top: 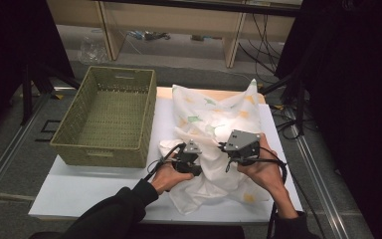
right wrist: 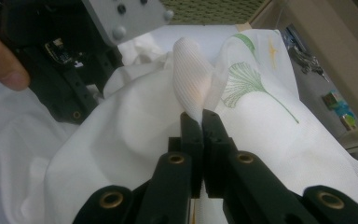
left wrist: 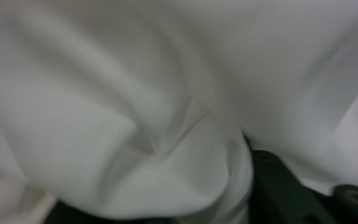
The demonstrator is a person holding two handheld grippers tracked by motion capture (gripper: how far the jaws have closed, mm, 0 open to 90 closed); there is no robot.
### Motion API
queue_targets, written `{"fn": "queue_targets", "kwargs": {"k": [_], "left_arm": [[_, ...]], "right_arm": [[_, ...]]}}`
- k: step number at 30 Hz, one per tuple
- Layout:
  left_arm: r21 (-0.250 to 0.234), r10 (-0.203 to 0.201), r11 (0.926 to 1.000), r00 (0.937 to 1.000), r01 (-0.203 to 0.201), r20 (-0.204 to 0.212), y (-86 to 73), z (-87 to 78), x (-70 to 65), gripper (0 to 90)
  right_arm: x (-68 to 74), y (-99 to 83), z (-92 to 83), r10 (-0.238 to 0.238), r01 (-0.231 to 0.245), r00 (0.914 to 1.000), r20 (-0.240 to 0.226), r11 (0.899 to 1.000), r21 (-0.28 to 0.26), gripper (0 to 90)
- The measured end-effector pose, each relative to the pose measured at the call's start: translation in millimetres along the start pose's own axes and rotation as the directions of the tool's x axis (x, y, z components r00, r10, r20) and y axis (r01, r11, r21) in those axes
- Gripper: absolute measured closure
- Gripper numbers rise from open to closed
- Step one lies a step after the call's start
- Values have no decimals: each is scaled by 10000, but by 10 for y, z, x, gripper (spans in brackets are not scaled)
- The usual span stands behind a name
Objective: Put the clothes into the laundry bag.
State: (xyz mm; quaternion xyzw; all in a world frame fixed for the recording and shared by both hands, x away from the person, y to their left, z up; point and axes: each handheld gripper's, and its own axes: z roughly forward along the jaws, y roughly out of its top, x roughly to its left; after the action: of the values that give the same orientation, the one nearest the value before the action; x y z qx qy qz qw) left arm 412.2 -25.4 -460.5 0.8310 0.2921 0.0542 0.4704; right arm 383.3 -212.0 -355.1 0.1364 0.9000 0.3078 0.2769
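Right gripper view: my right hand-held gripper (right wrist: 200, 122) pinches a fold of the cloth (right wrist: 135, 140); the left hand-held gripper (top: 187, 158), grip indeterminate, sits just beside.

white table (top: 79, 191), green wicker basket (top: 107, 117) (left), crumpled cloth (top: 204, 117)

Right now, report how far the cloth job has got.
Done: nothing has been put away; the green woven basket holds nothing. In hand: the right tongs are shut on a fold of the white leaf-printed cloth, and the left tongs press into it, grip unclear. Left: probably folding it or moving it to the basket.
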Motion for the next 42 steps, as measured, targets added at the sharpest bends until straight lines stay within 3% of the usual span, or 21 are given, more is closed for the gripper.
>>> {"fn": "queue_targets", "kwargs": {"k": [1,2,3,4,6,7,8,10,13,15,18,21,24,25,29,32,33,35,37,38,42], "left_arm": [[43,188,9998,9996,-189,229,74,-33,-11,820],[-501,-335,9981,9991,347,243,145,-29,-67,825],[-442,-282,9986,9987,300,419,223,-65,-59,826],[-911,-527,9943,9982,551,289,353,-62,-11,828],[-1026,-696,9922,9974,713,200,395,-21,66,831],[-1093,-1247,9860,9921,1256,150,416,41,157,834],[-1159,-1970,9737,9804,1962,44,427,120,275,835],[-1196,-2444,9634,9693,2397,-263,417,219,401,834],[-1059,-2562,9626,9649,2494,-568,347,320,484,822],[-916,-2359,9688,9702,2303,-553,332,285,489,775],[-458,-2086,9775,9760,2060,-629,306,127,423,553],[260,-1173,9925,9898,1198,-809,229,-100,338,363],[316,-1722,9843,9841,1736,-442,122,-269,243,264],[404,-1765,9833,9839,1775,-275,80,-306,196,248],[790,-1454,9860,9891,1467,-221,-77,-293,1,159],[902,-1391,9858,9897,1416,-335,-86,-139,-76,155],[1428,-825,9858,9955,883,-461,-80,-100,-53,159],[1524,-853,9837,9938,952,-707,-102,-2,-85,161],[1813,-181,9827,9935,385,-1126,-121,100,-89,165],[1754,-322,9830,9913,545,-1275,-128,133,-68,217],[902,-1075,9890,9886,1172,-1057,-109,186,80,652]], "right_arm": [[-6,0,-9,35,-35,10000,78,10000,0,900],[-9,2,-23,45,-44,9999,161,10000,-24,900],[-18,7,-43,-58,60,9996,271,10000,-69,900],[-21,13,-99,-55,56,9989,466,10000,-23,900],[-25,22,-126,-54,60,9989,472,9999,-143,900],[-42,53,-174,-288,305,9985,470,9988,-377,900],[-27,69,-199,-203,221,9986,491,9991,-366,900],[-22,71,-205,-317,332,9986,415,9988,-352,900],[4,74,-167,-272,276,9995,165,9995,-183,900],[29,48,-103,-60,60,10000,-21,9999,-135,900],[29,-10,-33,25,-24,9999,-108,10000,43,900],[24,-25,-18,43,-42,10000,-81,10000,79,900],[32,-19,-39,429,-429,9991,15,9990,129,900],[16,-11,-38,181,-181,9998,20,9998,25,900],[36,-4,-40,352,-352,9994,49,9993,97,900],[43,3,-11,184,-185,9998,49,9998,108,900],[51,-1,-7,204,-204,9998,-31,9997,157,900],[54,-6,2,332,-332,9994,0,9993,168,900],[48,-18,6,251,-250,9997,-58,9996,119,900],[39,-29,16,118,-117,9999,-69,9999,84,900],[45,-49,46,-30,31,10000,-32,9997,256,900]]}}
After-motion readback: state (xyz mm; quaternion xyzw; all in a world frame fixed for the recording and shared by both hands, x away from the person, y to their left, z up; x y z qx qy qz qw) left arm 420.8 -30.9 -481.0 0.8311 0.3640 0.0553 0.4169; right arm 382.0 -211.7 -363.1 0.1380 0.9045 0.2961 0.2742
